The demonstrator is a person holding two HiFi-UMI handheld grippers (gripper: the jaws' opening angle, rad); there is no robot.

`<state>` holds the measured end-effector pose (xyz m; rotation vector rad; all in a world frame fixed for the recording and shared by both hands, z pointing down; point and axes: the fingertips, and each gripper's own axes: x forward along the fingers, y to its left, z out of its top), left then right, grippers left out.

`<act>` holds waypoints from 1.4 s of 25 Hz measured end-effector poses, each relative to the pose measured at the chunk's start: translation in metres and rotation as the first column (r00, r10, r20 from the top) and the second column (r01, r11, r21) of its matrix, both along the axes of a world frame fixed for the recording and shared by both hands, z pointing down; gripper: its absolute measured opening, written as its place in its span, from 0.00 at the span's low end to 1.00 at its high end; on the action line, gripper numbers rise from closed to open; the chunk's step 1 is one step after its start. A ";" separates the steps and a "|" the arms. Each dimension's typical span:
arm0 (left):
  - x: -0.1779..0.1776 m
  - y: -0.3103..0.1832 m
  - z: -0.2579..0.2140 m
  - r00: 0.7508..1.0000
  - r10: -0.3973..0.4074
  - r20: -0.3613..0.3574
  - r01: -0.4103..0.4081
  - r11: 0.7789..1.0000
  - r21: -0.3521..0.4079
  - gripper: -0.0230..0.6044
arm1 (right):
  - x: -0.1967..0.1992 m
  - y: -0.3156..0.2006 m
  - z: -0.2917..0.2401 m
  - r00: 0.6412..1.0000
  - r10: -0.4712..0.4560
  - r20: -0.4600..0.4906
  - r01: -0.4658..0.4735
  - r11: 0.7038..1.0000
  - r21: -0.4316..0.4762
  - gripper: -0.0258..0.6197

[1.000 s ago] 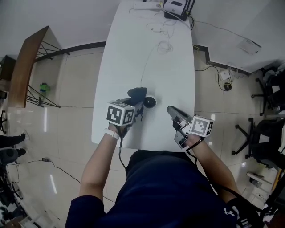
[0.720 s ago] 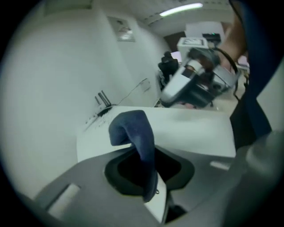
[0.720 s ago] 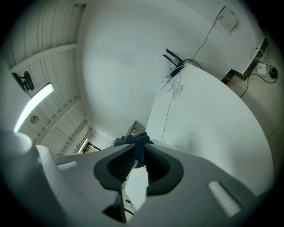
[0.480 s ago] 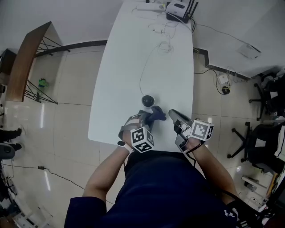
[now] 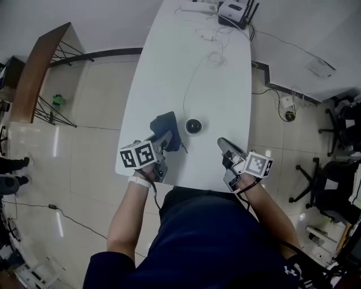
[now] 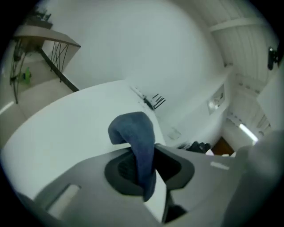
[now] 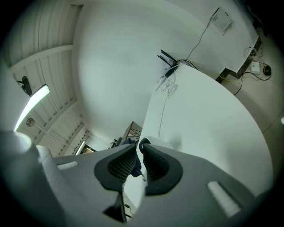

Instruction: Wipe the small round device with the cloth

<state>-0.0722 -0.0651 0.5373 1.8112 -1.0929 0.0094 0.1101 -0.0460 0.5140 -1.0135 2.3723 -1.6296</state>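
Observation:
The small round device (image 5: 193,126), white with a dark top, sits on the white table (image 5: 214,90) near its front edge. A dark blue cloth (image 5: 165,127) lies just left of the device, not touching it. My left gripper (image 5: 166,137) is shut on the cloth (image 6: 133,128), which hangs folded over its jaws. To the right of the device, my right gripper (image 5: 221,141) hovers over the table. Its jaws have just been closing with nothing between them. In the right gripper view the device (image 7: 154,144) shows just past the right gripper (image 7: 139,153).
A thin white cable (image 5: 189,84) runs from the device to the table's far end, where a router (image 5: 234,10) and loose cords (image 5: 213,56) lie. A wooden shelf (image 5: 34,73) stands on the floor at left. Office chairs (image 5: 338,169) are at right.
The left gripper swung with the cloth from in front of the device to its left side, and the cloth now lies apart from the device. The right gripper stayed in place.

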 end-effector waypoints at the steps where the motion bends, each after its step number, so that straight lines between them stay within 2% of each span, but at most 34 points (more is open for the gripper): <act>1: -0.004 -0.001 0.013 1.000 0.007 0.031 -0.006 0.999 -0.034 0.14 | -0.002 0.000 0.000 1.000 -0.005 -0.006 0.005 1.000 0.001 0.13; 3: -0.001 -0.004 0.034 1.000 0.017 0.020 -0.015 0.996 -0.091 0.14 | -0.005 -0.002 0.001 1.000 -0.008 -0.013 0.008 1.000 0.000 0.13; 5: 0.009 -0.006 0.053 0.999 -0.003 -0.047 -0.004 0.988 -0.154 0.14 | -0.005 -0.003 0.001 1.000 0.000 -0.012 0.000 1.000 -0.006 0.13; 9: 0.025 -0.008 0.085 0.985 -0.105 -0.138 0.058 0.949 -0.309 0.14 | -0.001 -0.003 0.001 0.999 0.016 -0.028 -0.016 1.000 -0.010 0.13; 10: 0.029 -0.008 0.090 0.984 -0.115 -0.138 0.063 0.941 -0.332 0.14 | 0.000 -0.002 0.001 0.999 0.023 -0.022 -0.024 1.000 -0.012 0.13; 13: 0.028 -0.007 0.102 0.990 -0.128 -0.060 0.097 0.922 -0.375 0.14 | 0.006 0.000 0.004 0.999 0.043 -0.027 -0.043 0.999 -0.021 0.12; 15: 0.025 -0.006 0.106 0.988 -0.148 -0.042 0.120 0.914 -0.388 0.14 | 0.010 0.002 0.005 0.998 0.045 -0.037 -0.046 0.999 -0.022 0.12; 17: 0.029 -0.007 0.102 0.985 -0.152 -0.079 0.112 0.918 -0.381 0.14 | 0.012 0.004 0.007 0.998 0.050 -0.032 -0.051 0.998 -0.026 0.12; 19: 0.033 -0.008 0.087 0.981 -0.151 -0.117 0.102 0.932 -0.346 0.15 | 0.015 0.005 0.009 0.998 0.059 -0.025 -0.059 0.998 -0.030 0.12; 23: 0.037 -0.010 0.040 0.977 -0.178 -0.121 0.144 0.959 -0.245 0.14 | 0.020 0.005 0.014 0.997 0.074 -0.013 -0.075 0.997 -0.037 0.12; 25: 0.044 -0.008 0.021 0.984 -0.161 -0.082 0.145 0.973 -0.179 0.14 | 0.021 0.006 0.017 0.997 0.075 -0.010 -0.075 0.996 -0.041 0.12; 26: 0.051 -0.007 0.013 0.991 -0.128 -0.038 0.122 0.983 -0.137 0.14 | 0.021 0.006 0.017 0.997 0.072 -0.010 -0.072 0.997 -0.041 0.12; 28: 0.067 -0.004 0.002 0.992 -0.009 0.123 0.014 0.999 -0.044 0.14 | 0.020 0.006 0.017 0.998 0.063 -0.008 -0.063 0.997 -0.038 0.12; 29: 0.075 -0.002 -0.001 0.969 0.070 0.238 -0.071 0.997 -0.005 0.14 | 0.019 0.006 0.017 0.998 0.059 -0.007 -0.059 0.998 -0.037 0.12; 30: 0.084 0.001 -0.001 0.921 0.149 0.361 -0.169 0.985 0.022 0.14 | 0.019 0.007 0.017 0.998 0.056 -0.008 -0.056 0.998 -0.037 0.12; 32: 0.098 0.007 0.007 0.777 0.260 0.574 -0.349 0.936 0.049 0.14 | 0.019 0.008 0.017 0.999 0.052 -0.013 -0.053 0.998 -0.038 0.12; 33: 0.105 0.010 0.012 0.708 0.288 0.645 -0.419 0.907 0.054 0.14 | 0.019 0.010 0.017 0.999 0.050 -0.015 -0.051 0.998 -0.039 0.12; 34: 0.112 0.014 0.016 0.652 0.308 0.693 -0.474 0.879 0.055 0.14 | 0.019 0.012 0.018 0.999 0.048 -0.018 -0.048 0.998 -0.042 0.12; 35: 0.119 0.018 0.020 0.609 0.326 0.723 -0.518 0.854 0.051 0.14 | 0.020 0.014 0.019 0.999 0.046 -0.021 -0.046 0.998 -0.044 0.12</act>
